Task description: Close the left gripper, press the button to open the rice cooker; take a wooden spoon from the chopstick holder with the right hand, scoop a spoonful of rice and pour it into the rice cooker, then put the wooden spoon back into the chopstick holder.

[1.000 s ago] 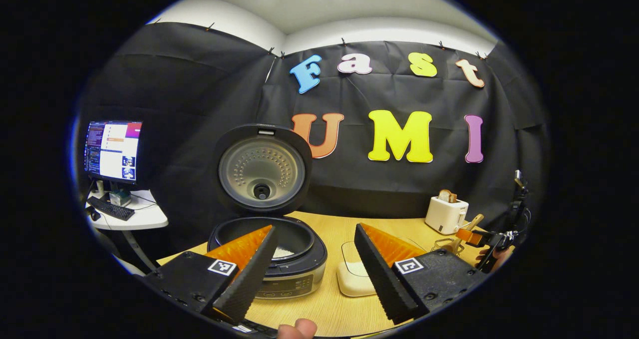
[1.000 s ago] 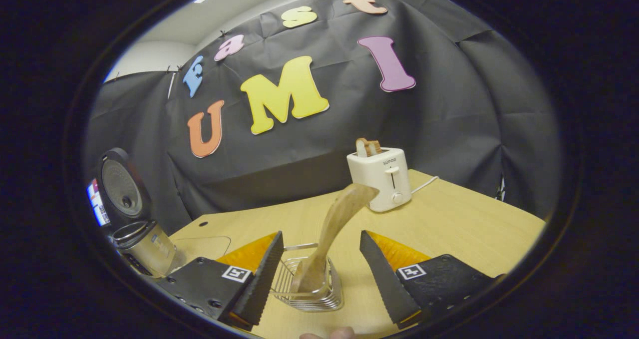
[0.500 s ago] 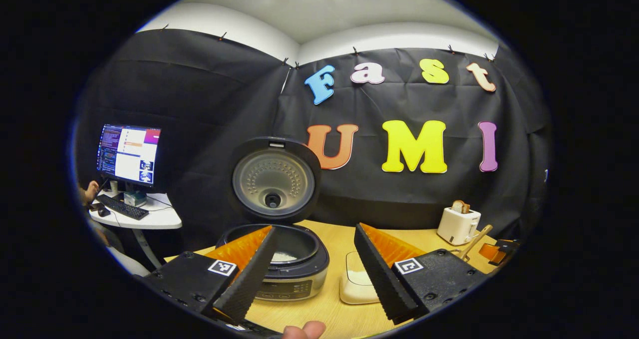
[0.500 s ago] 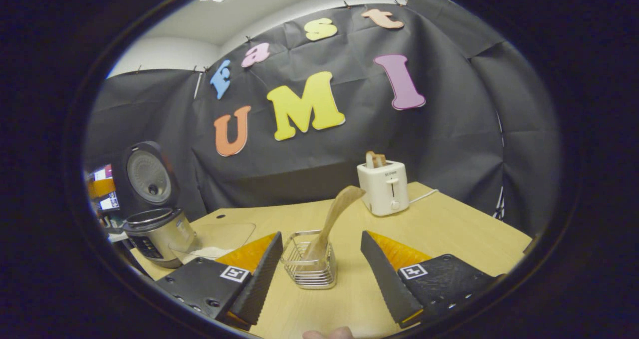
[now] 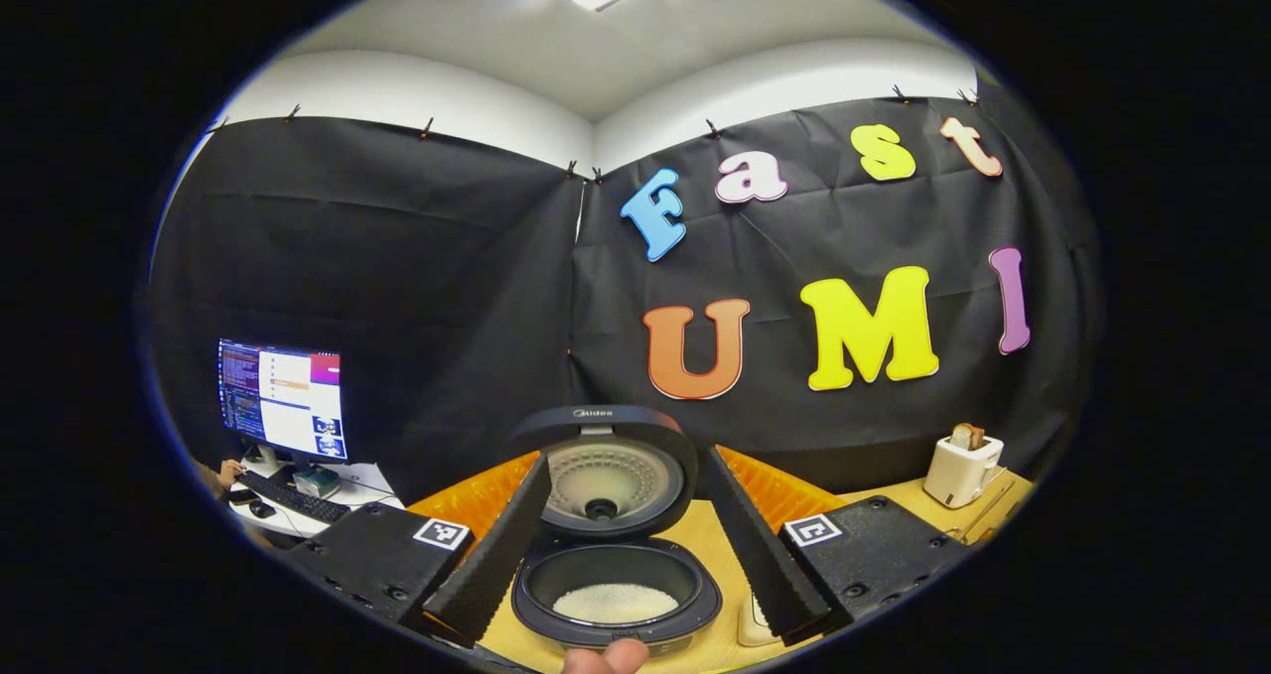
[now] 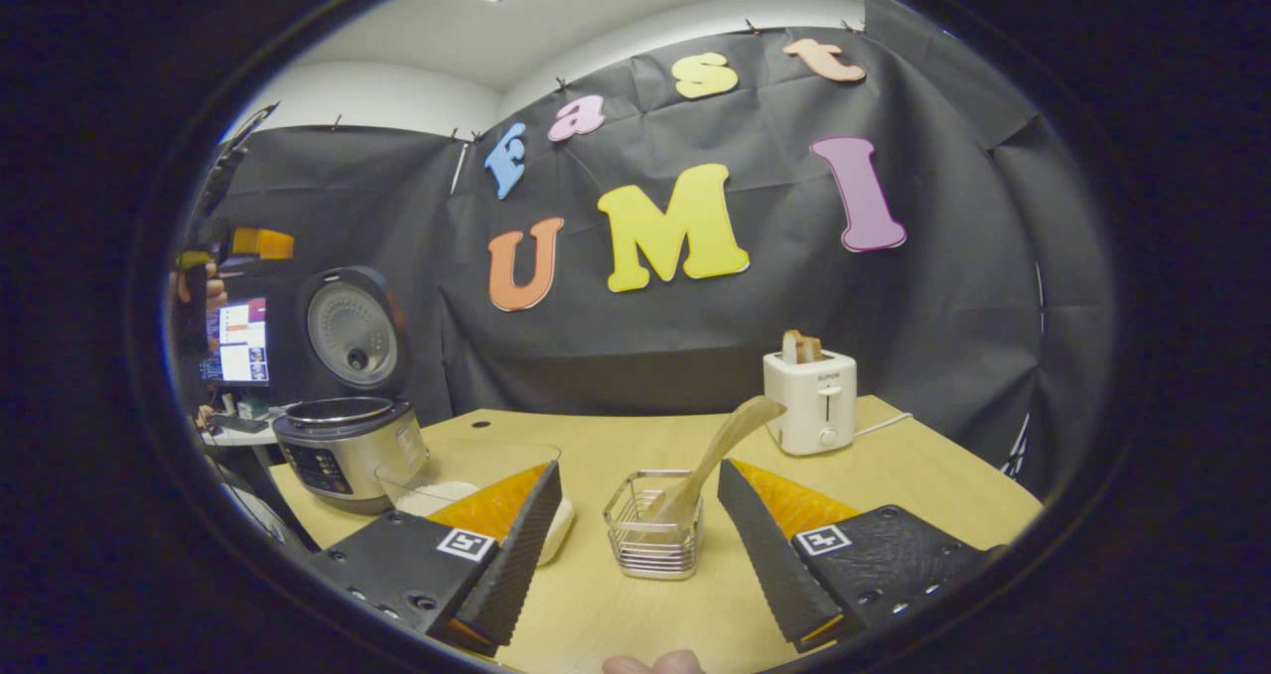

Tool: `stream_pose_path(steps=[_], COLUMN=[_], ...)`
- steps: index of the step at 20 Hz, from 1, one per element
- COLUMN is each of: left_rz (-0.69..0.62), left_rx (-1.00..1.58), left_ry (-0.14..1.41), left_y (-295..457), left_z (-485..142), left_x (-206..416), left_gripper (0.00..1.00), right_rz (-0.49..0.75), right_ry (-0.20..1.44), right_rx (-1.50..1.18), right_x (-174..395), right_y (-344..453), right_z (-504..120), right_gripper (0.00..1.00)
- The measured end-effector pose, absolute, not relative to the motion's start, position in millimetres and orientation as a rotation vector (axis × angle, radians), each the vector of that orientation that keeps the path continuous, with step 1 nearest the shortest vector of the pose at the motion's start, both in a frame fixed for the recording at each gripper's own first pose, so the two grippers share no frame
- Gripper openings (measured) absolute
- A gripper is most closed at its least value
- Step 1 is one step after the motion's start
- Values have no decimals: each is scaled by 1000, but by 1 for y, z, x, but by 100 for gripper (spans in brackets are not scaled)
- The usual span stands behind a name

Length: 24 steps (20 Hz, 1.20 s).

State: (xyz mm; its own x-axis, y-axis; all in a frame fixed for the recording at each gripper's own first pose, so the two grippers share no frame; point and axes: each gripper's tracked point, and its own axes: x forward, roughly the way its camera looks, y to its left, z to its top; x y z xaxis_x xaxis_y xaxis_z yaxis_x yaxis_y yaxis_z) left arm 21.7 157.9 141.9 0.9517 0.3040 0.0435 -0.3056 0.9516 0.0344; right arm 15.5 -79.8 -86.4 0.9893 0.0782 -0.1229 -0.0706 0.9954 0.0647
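Note:
The rice cooker [image 5: 616, 605] stands open with its lid [image 5: 608, 471] upright and white rice in the pot. My left gripper [image 5: 626, 454] hovers above and in front of it, open and holding nothing. In the right gripper view the cooker [image 6: 343, 446] is far left on the table. The wooden spoon [image 6: 730, 441] leans in the wire chopstick holder [image 6: 653, 530]. My right gripper [image 6: 639, 466] is open, a short way back from the holder, touching nothing. A clear rice container [image 6: 467, 475] sits between cooker and holder. The left gripper [image 6: 238, 242] appears high at the left.
A white toaster [image 6: 811, 411] with bread stands at the back of the wooden table [image 6: 923, 475], its cord running right. A monitor [image 5: 283, 401] and keyboard sit on a side desk left of the booth. The toaster [image 5: 961, 466] is far right in the left gripper view.
The right gripper has drawn back from the holder, leaving the spoon in it. The left gripper has risen and swung over the open cooker. Both stay open.

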Motion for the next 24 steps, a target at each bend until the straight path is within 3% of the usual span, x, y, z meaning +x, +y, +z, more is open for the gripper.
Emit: stream_pose_path(steps=[6,14,24], left_rz=[332,349,361], left_rx=[69,102,-25], left_ry=[-35,241,369], left_y=[191,231,252], left_z=[200,156,113], left_x=[79,161,177], left_gripper=[99,99,99], right_rz=[54,8,1], right_ry=[111,112,143], right_rx=[60,-25,-95], right_x=[21,11,-8], right_y=[-91,-105,-100], right_z=[-85,-100,-114], right_gripper=[94,94,93])
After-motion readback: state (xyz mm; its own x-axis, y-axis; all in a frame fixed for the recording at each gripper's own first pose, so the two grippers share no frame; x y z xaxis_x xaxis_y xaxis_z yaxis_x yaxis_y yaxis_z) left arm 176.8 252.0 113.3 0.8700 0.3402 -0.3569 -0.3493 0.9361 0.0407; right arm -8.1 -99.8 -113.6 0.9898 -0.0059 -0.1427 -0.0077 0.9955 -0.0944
